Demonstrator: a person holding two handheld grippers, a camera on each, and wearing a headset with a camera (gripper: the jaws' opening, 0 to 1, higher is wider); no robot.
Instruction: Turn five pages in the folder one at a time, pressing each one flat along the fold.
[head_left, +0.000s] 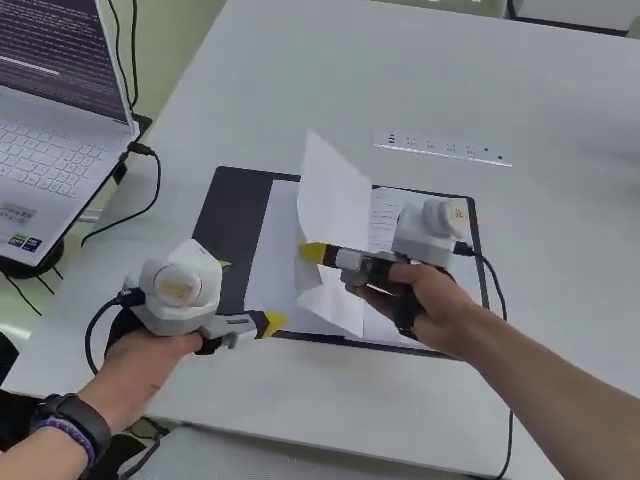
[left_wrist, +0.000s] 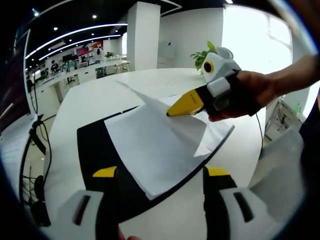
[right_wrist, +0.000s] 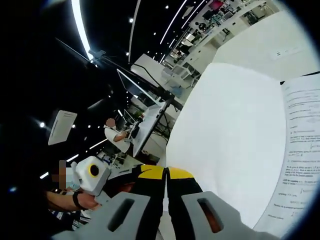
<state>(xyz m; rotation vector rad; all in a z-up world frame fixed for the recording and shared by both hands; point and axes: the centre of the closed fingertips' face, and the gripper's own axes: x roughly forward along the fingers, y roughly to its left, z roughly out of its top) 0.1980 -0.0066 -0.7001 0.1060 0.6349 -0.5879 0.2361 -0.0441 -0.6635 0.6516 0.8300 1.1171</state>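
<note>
Left gripper jaws apart, empty, near folder edge; right gripper pinching raised page.

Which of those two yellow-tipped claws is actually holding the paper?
The right claw, its jaws shut on the raised page above the folder. The left claw hangs open near the folder's front edge, holding nothing.

The folder lies on the table, laptop to its left.
</note>
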